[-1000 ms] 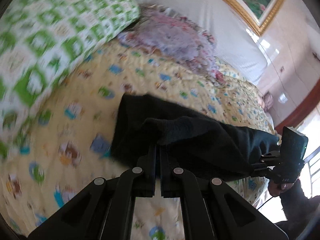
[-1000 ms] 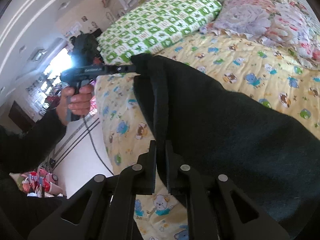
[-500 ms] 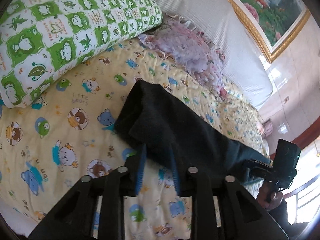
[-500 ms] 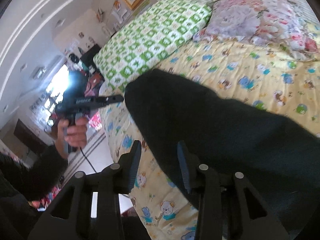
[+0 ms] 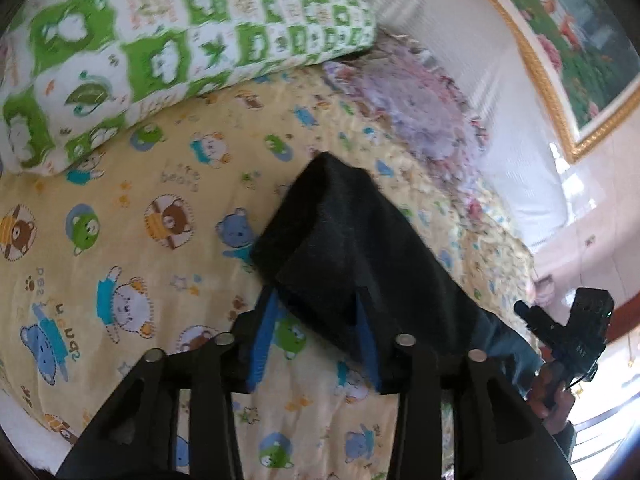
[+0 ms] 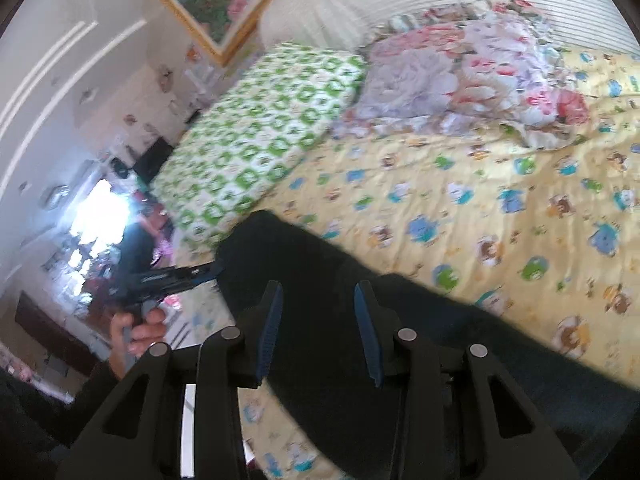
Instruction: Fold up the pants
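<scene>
Green pillow (image 5: 168, 40) seemingly clear of pants (image 5: 360, 256).

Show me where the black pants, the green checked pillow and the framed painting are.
black pants (image 5: 360, 248): left wrist view, on the folded dark cloth's middle.
green checked pillow (image 6: 256, 136): right wrist view, on its patterned top face.
framed painting (image 5: 560, 40): left wrist view, on the flowered canvas inside the gold frame.

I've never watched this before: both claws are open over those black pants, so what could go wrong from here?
The black pants lie near the bed's edge, so a nudge might slide them off. The top layer looks loosely draped, so the open left gripper or right gripper could snag it and spoil the fold.
</scene>
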`<state>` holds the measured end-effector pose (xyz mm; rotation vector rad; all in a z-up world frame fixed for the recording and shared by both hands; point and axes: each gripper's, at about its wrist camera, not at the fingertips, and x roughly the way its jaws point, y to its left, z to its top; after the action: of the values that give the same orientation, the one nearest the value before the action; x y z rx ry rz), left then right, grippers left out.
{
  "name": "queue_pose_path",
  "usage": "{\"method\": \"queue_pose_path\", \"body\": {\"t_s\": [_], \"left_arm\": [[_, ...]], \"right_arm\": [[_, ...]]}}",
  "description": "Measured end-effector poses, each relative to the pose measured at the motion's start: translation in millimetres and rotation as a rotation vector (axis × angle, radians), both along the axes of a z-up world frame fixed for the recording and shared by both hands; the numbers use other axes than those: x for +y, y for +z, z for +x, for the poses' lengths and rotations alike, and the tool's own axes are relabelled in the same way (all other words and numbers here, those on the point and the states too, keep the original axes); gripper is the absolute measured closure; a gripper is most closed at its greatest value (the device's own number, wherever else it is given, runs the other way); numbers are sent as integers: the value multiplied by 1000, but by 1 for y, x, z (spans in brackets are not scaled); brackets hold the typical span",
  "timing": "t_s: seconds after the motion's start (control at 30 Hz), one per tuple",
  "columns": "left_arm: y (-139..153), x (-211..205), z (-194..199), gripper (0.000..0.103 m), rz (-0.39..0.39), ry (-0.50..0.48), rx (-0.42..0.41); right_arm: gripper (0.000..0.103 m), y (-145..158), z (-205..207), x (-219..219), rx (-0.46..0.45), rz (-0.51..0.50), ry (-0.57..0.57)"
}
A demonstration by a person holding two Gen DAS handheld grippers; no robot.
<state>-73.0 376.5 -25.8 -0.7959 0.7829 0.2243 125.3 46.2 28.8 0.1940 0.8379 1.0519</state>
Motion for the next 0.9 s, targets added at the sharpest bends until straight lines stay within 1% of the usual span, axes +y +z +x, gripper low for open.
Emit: {"method": "queue_pose_path", "body": {"t_s": [0.1, 0.23, 0.33, 0.43, 0.5, 0.57, 0.6, 0.63, 0.67, 0.7, 0.73, 0.77, 0.83, 0.87, 0.9], "left_arm": [[-5, -2, -2, 61, 7, 21, 16], [-8, -3, -7, 54, 17, 55, 21], [-9, 0, 2, 53, 28, 51, 31], [-10, 3, 17, 53, 40, 47, 34], [-12, 4, 29, 51, 35, 51, 36], [-16, 1, 40, 49, 31, 53, 30], [-17, -2, 44, 49, 45, 56, 26], [-16, -6, 47, 52, 71, 54, 19], [-15, -10, 49, 59, 95, 50, 13], [-13, -13, 49, 70, 112, 41, 1], [-11, -14, 47, 77, 111, 36, -20], [-6, -15, 42, 81, 111, 43, -46], [10, -18, 30, 83, 132, 50, -100], [19, -19, 22, 83, 148, 54, -131], [30, -22, 15, 83, 168, 54, -162]], "right_arm": [[64, -3, 24, 6, 22, -66, -48], [64, -21, 56, 20, 105, -136, -57], [64, -36, 72, 37, 149, -175, -18], [64, -51, 76, 58, 162, -261, 45], [64, -63, 73, 67, 170, -313, 98], [65, -67, 71, 67, 167, -310, 109], [66, -69, 72, 64, 173, -293, 108], [75, -70, 73, 62, 179, -281, 110], [81, -71, 72, 62, 187, -267, 119], [82, -70, 69, 61, 180, -264, 122], [84, -68, 65, 61, 153, -274, 119], [86, -66, 61, 61, 124, -282, 115], [87, -52, 49, 62, 29, -304, 88], [88, -44, 45, 63, -9, -304, 70], [88, -32, 40, 63, -68, -293, 44]]}}
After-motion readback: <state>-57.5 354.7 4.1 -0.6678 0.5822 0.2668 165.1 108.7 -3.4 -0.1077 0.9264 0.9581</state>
